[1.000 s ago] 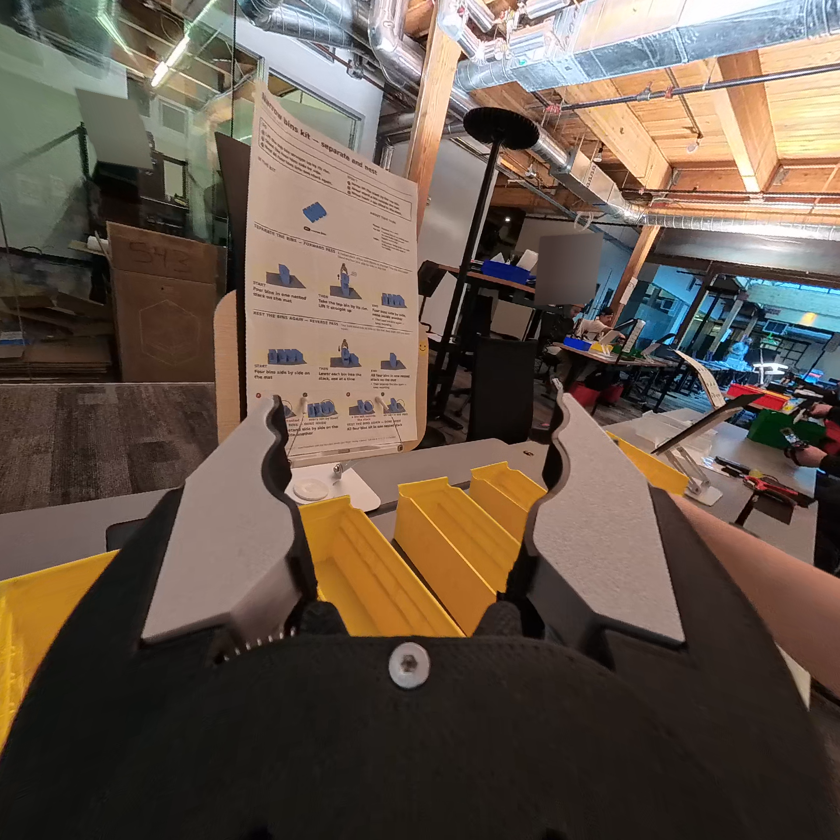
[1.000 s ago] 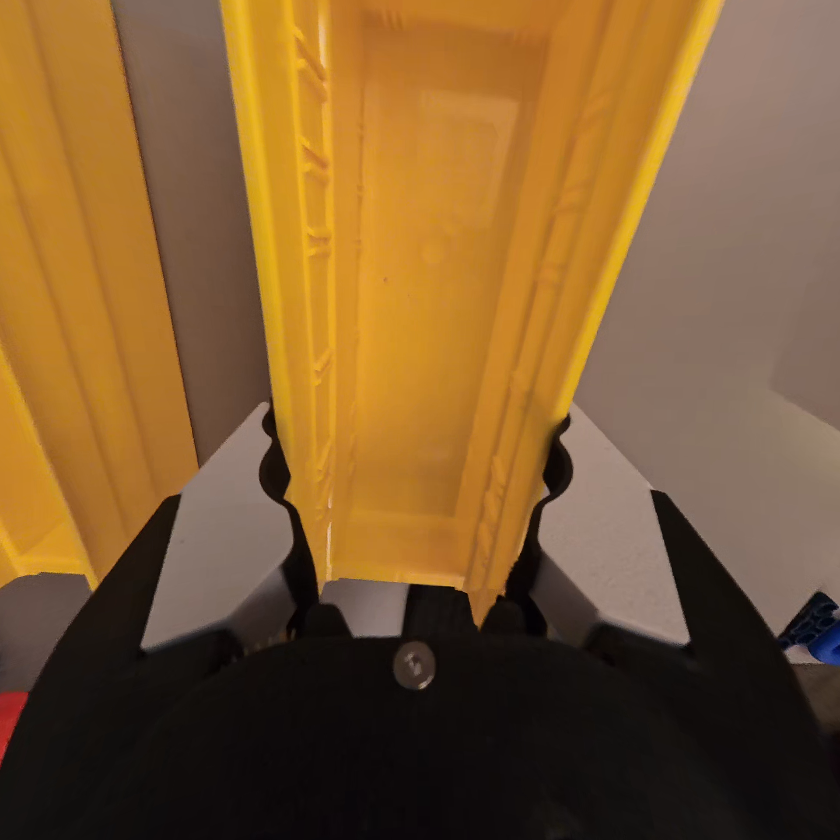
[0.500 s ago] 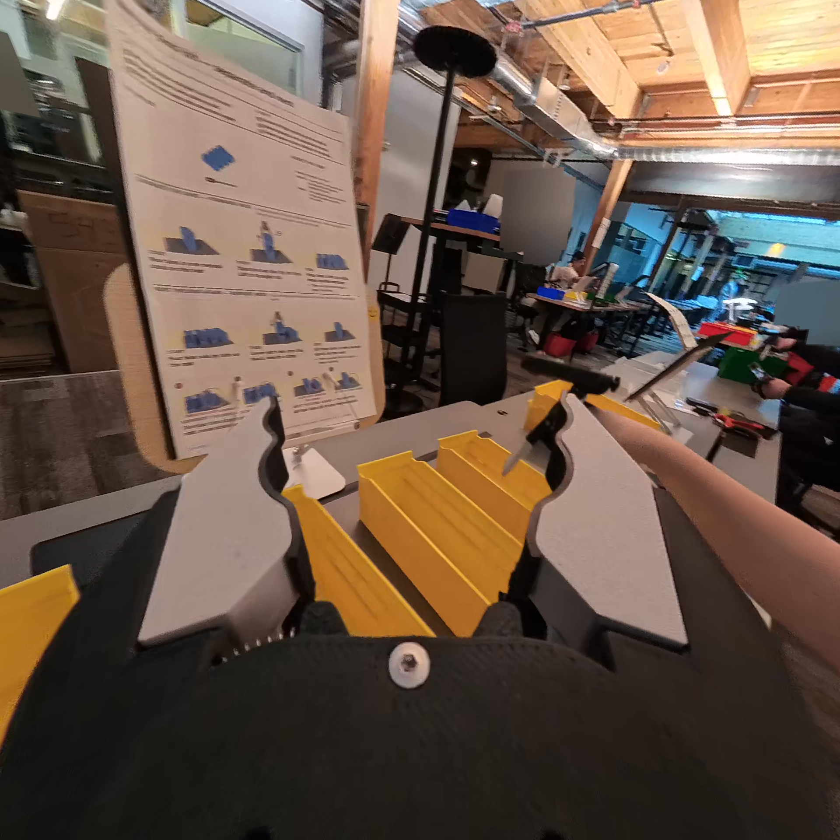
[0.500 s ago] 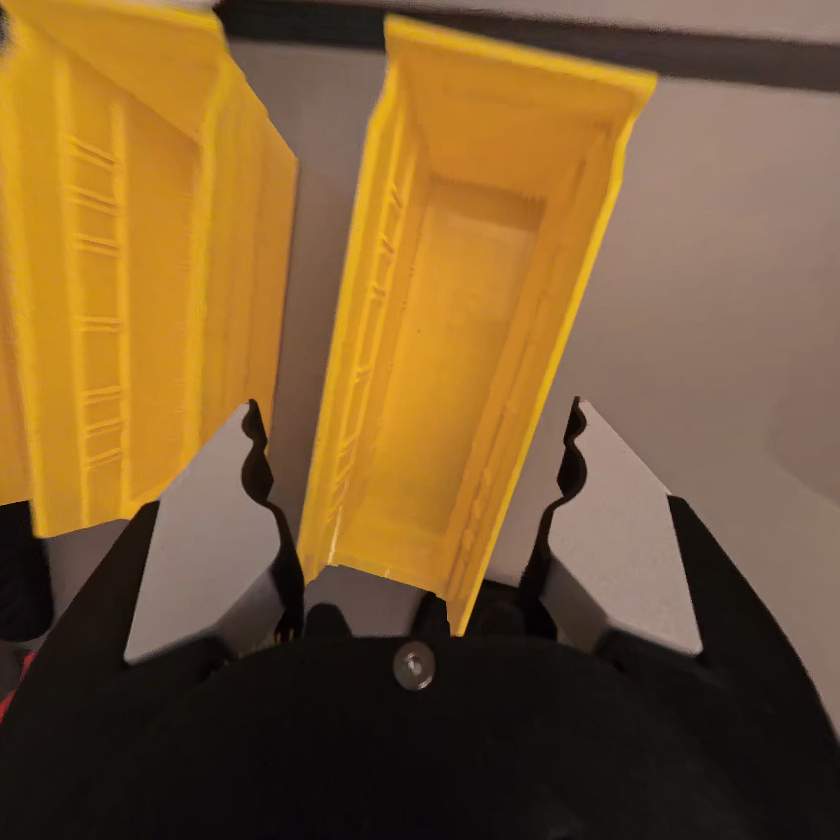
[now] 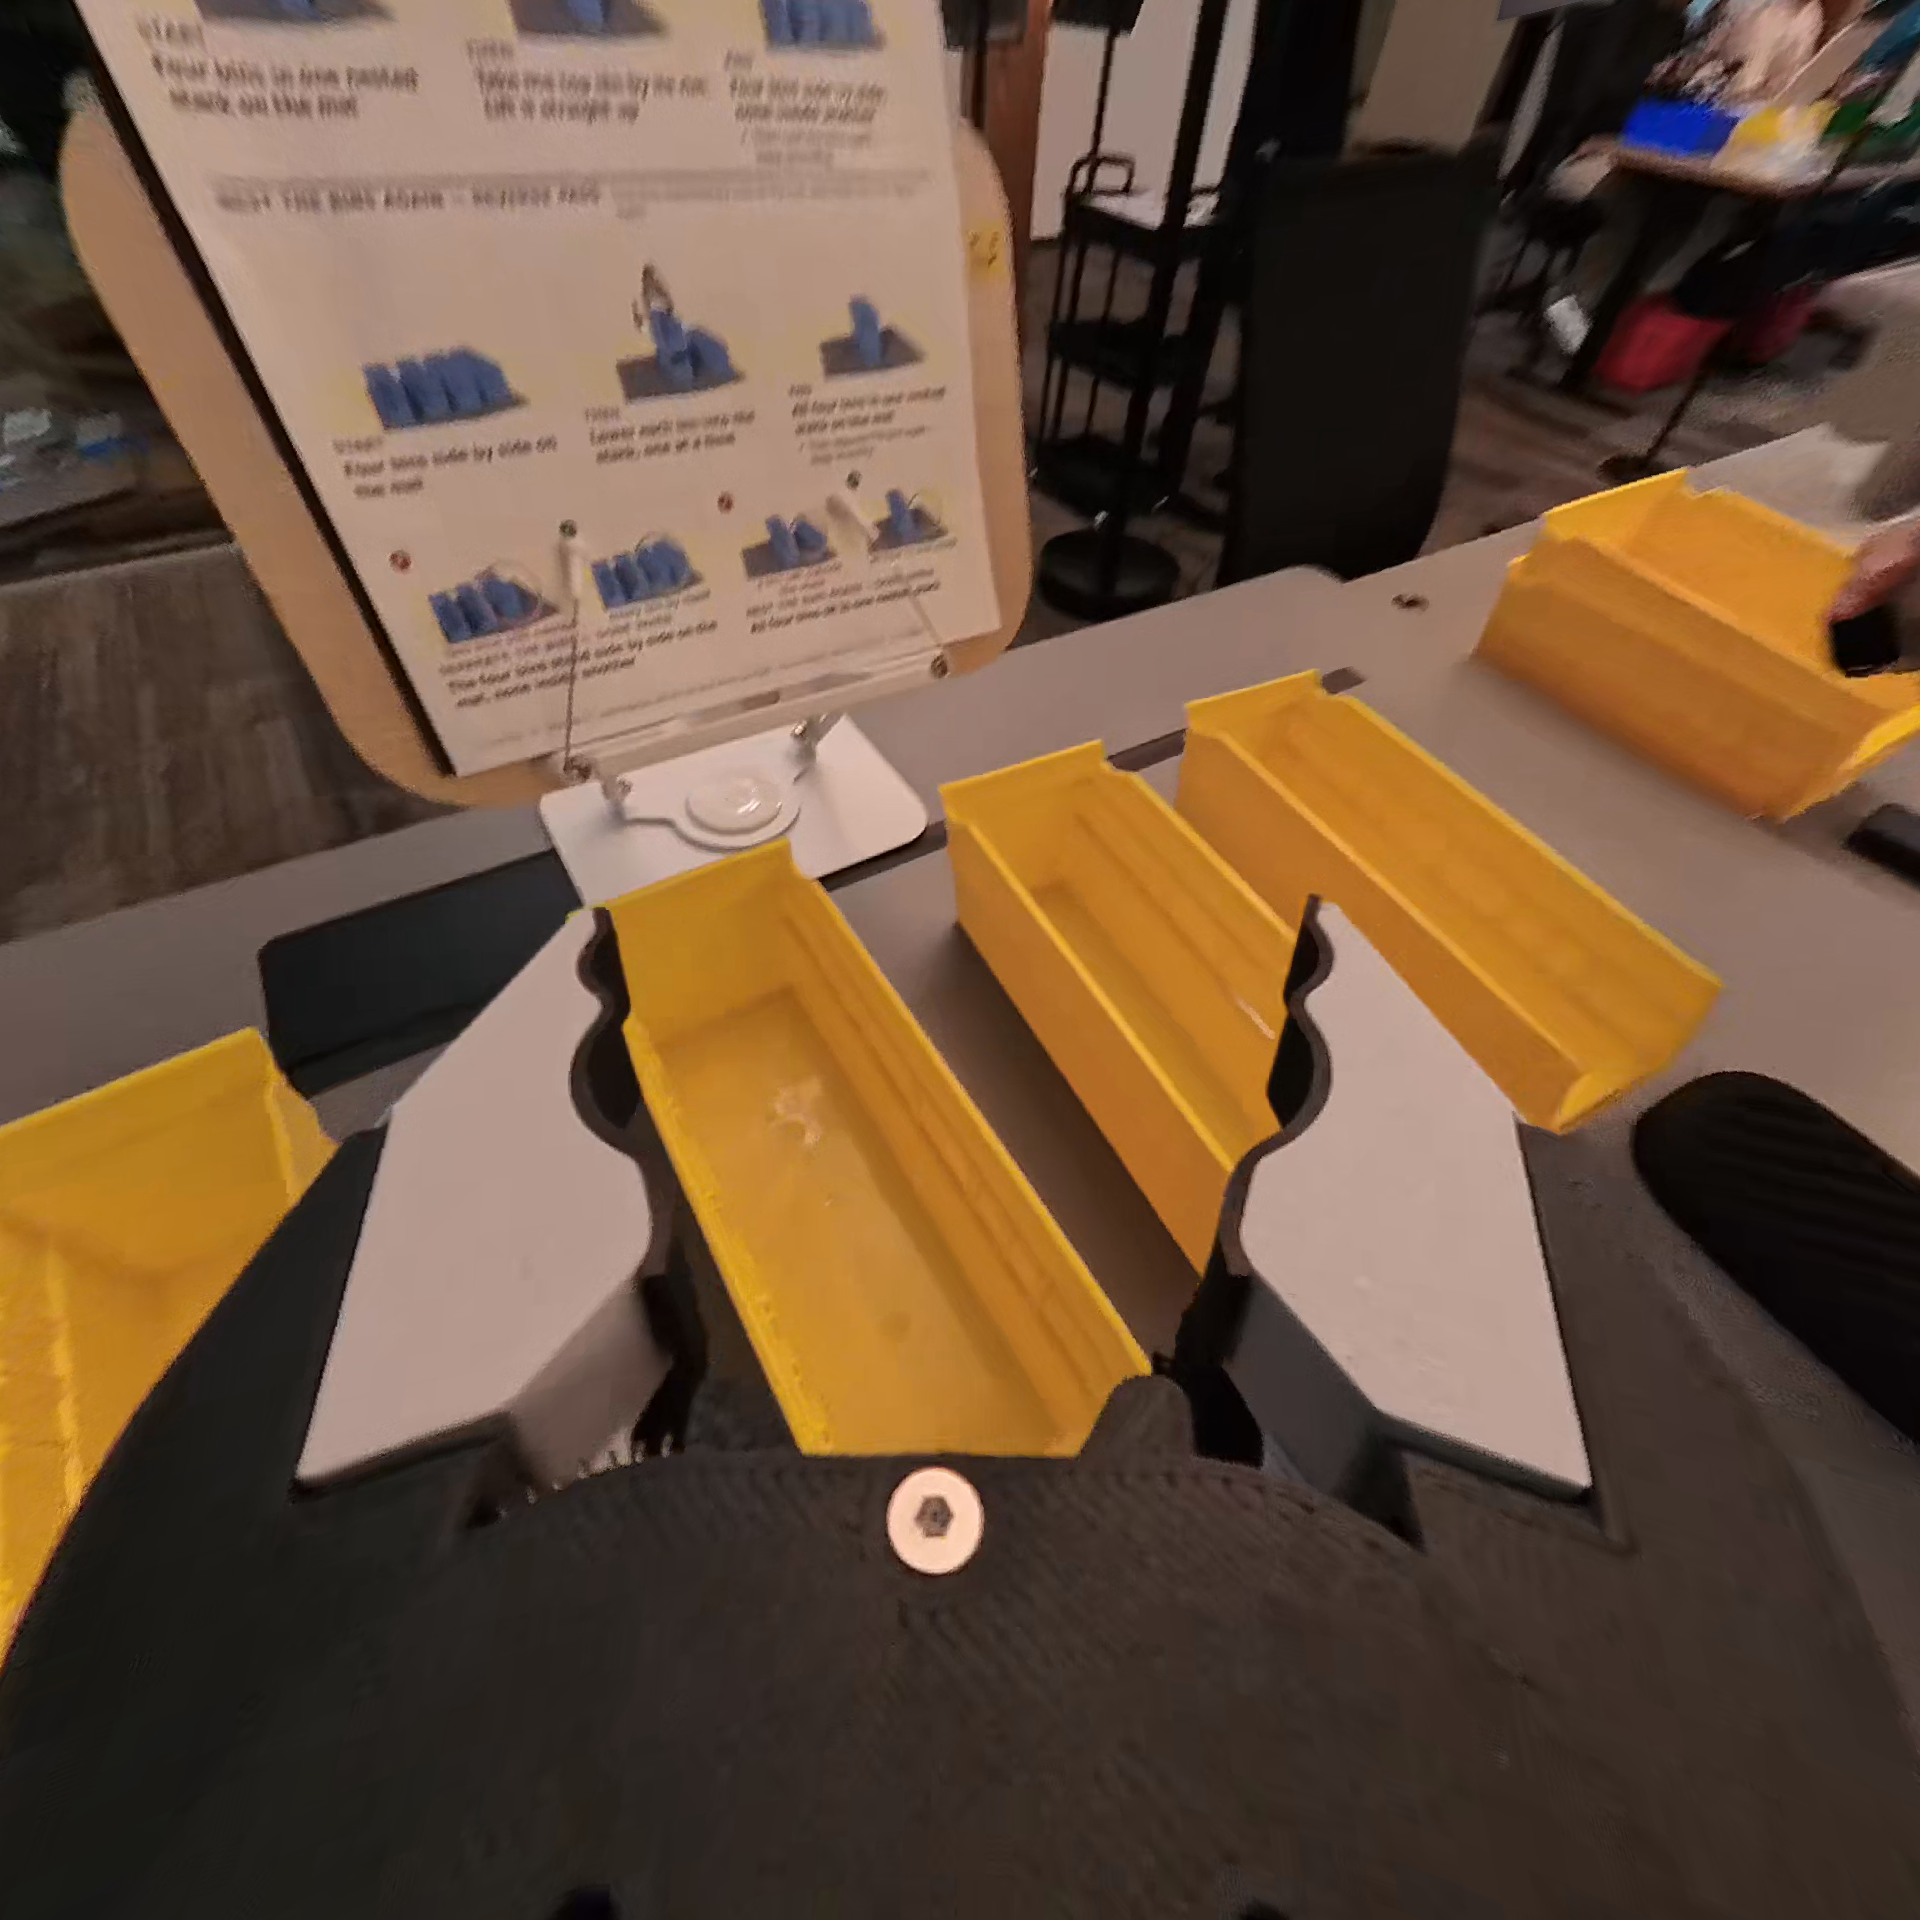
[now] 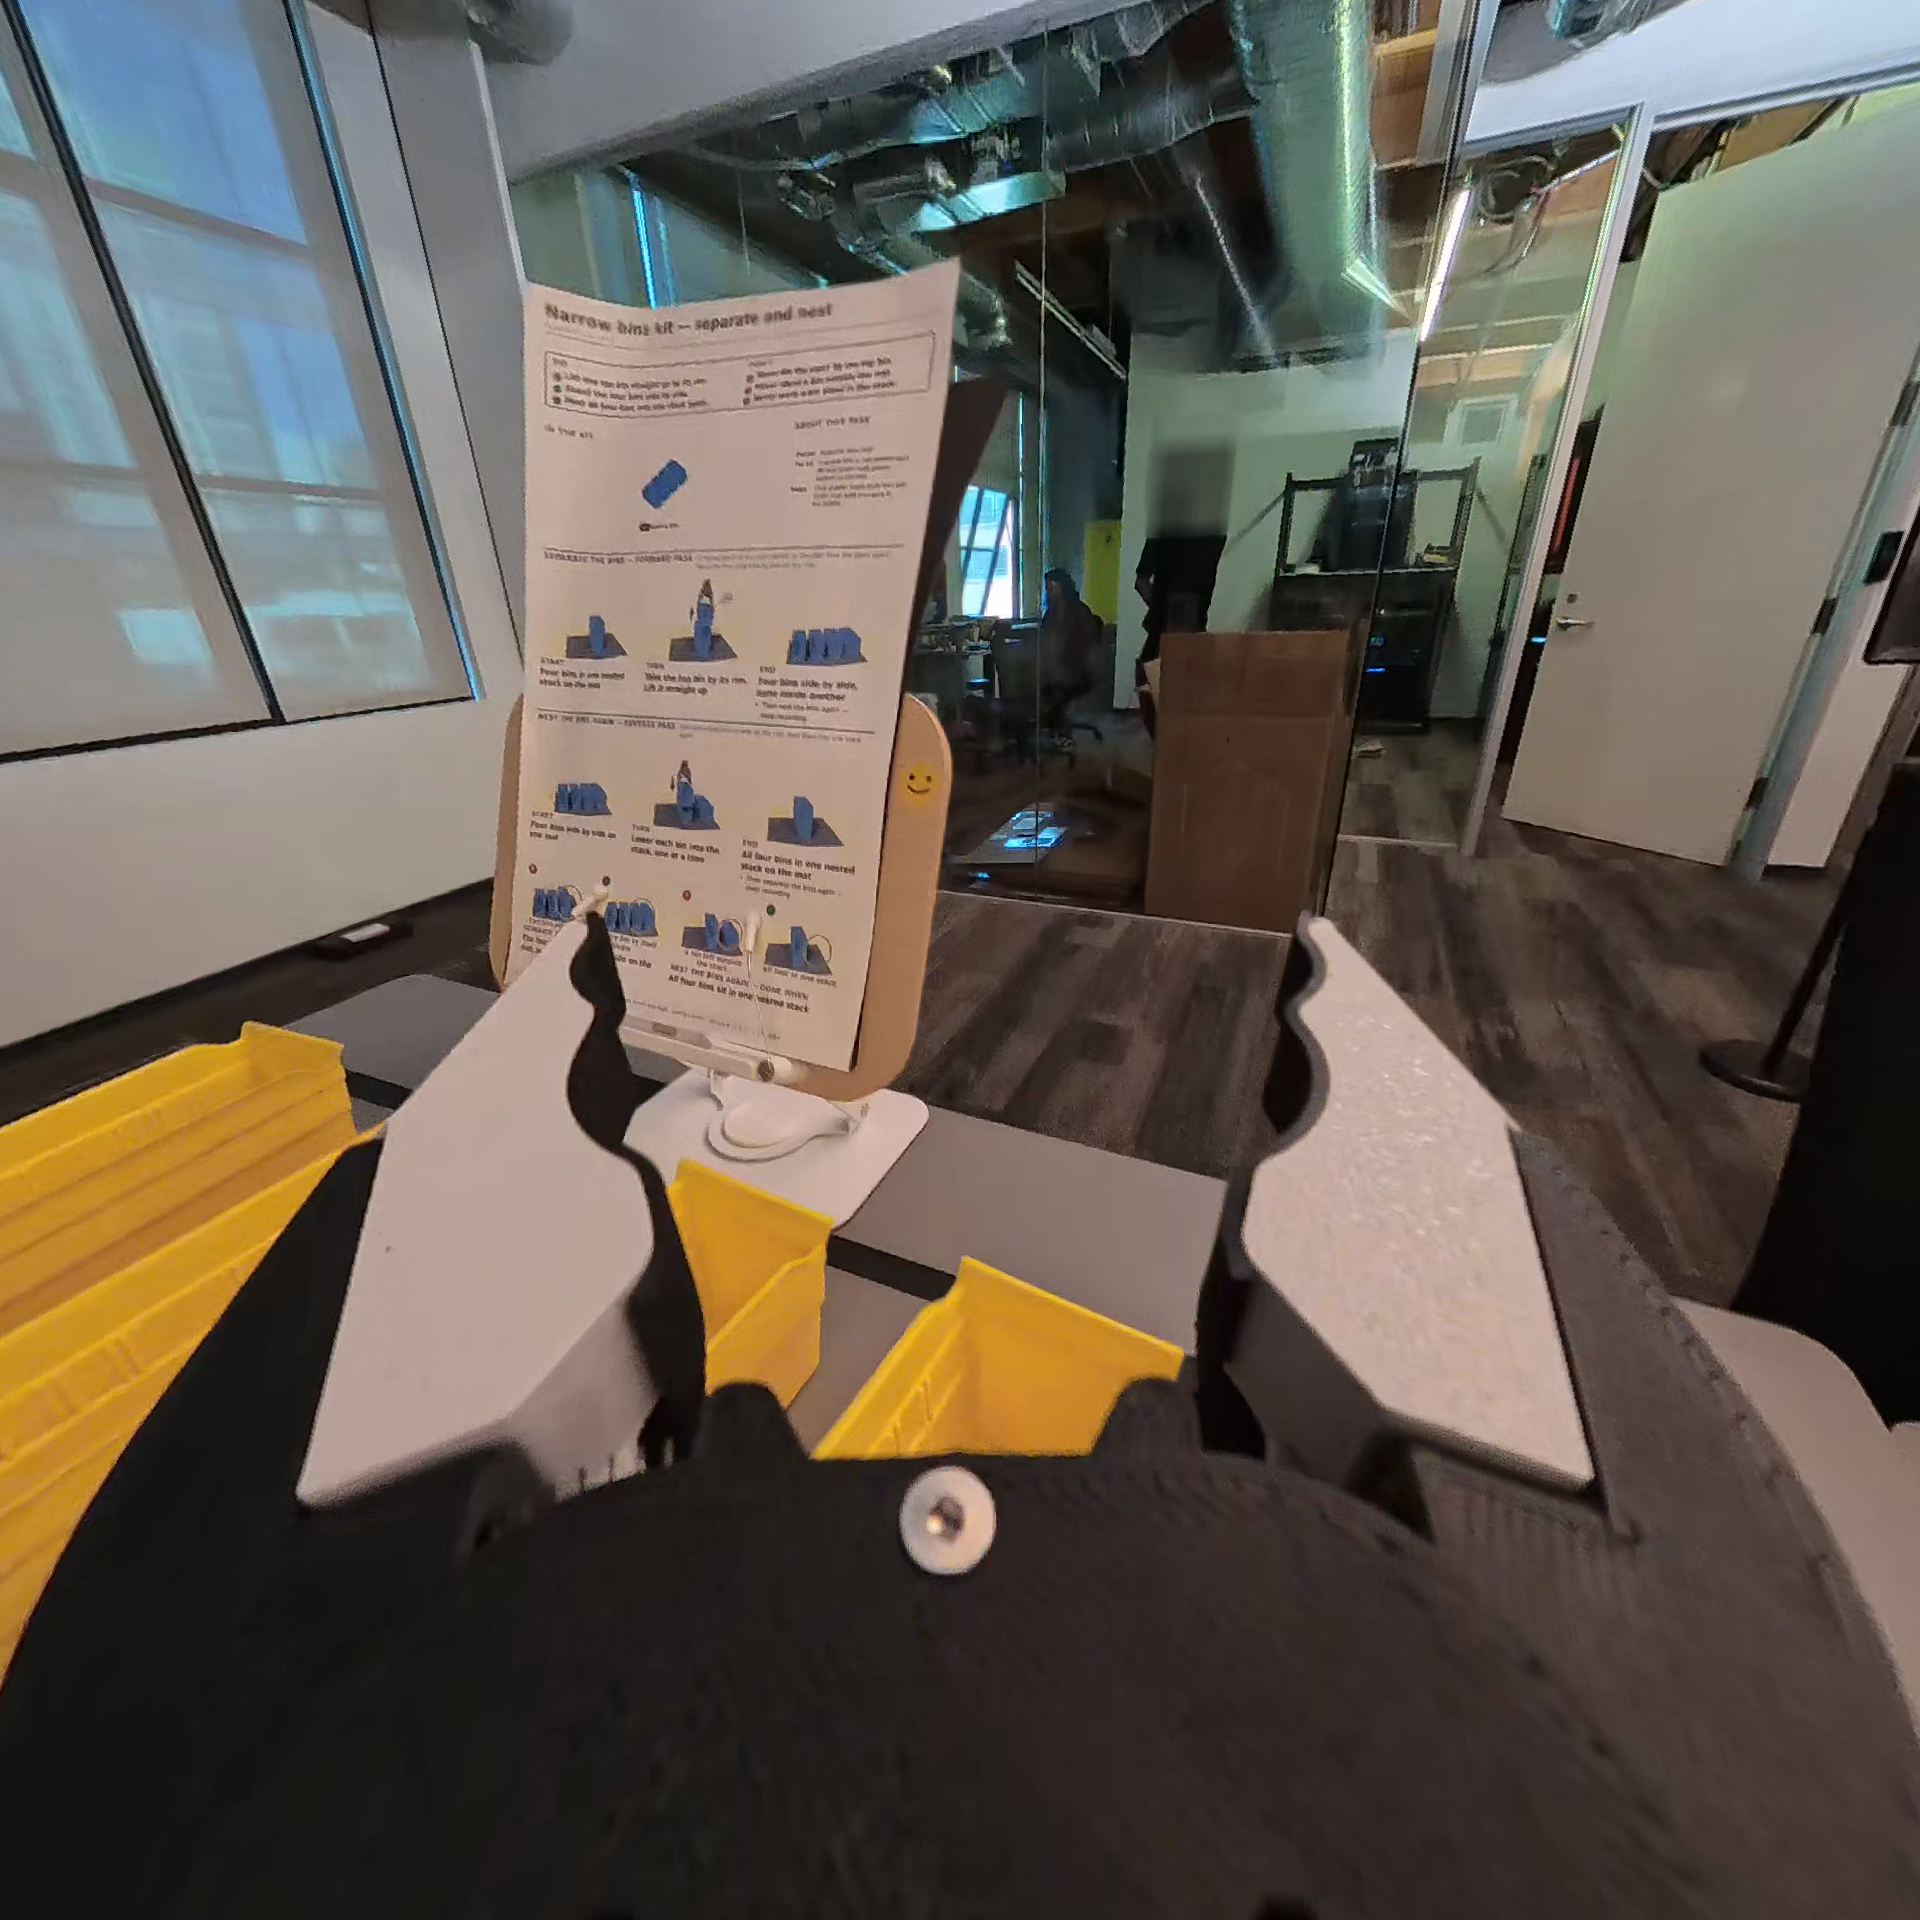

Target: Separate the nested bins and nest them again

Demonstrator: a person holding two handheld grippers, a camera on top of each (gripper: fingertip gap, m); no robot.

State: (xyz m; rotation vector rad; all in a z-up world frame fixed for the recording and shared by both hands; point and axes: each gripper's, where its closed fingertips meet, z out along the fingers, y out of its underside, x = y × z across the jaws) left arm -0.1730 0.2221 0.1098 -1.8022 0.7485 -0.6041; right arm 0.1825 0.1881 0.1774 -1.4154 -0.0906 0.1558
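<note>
The left gripper (image 5: 951, 925) has its jaws wide open. A yellow bin (image 5: 873, 1174) sits between them on the grey table (image 5: 1049, 675). The left finger (image 5: 499, 1195) is right up against the bin's side wall, but the right finger (image 5: 1403, 1195) is well apart from it, so the bin is not held.

More yellow bins lie side by side to the right — a second bin (image 5: 1112, 956), then a third bin (image 5: 1444, 894). A fourth bin (image 5: 1683, 655) lies farther off near the right edge, with a hand (image 5: 1886, 571) at it. One more yellow bin (image 5: 125, 1226) shows at the far left.

Behind the bins stands a paper sheet with pictures (image 5: 582, 343) on a white stand (image 5: 727, 805).

The right gripper (image 6: 940, 935) also has its jaws wide open — nothing is between the tips. Down low near it are two yellow bin ends (image 6: 997, 1361), and another yellow bin (image 6: 156, 1143) is off to its left.
</note>
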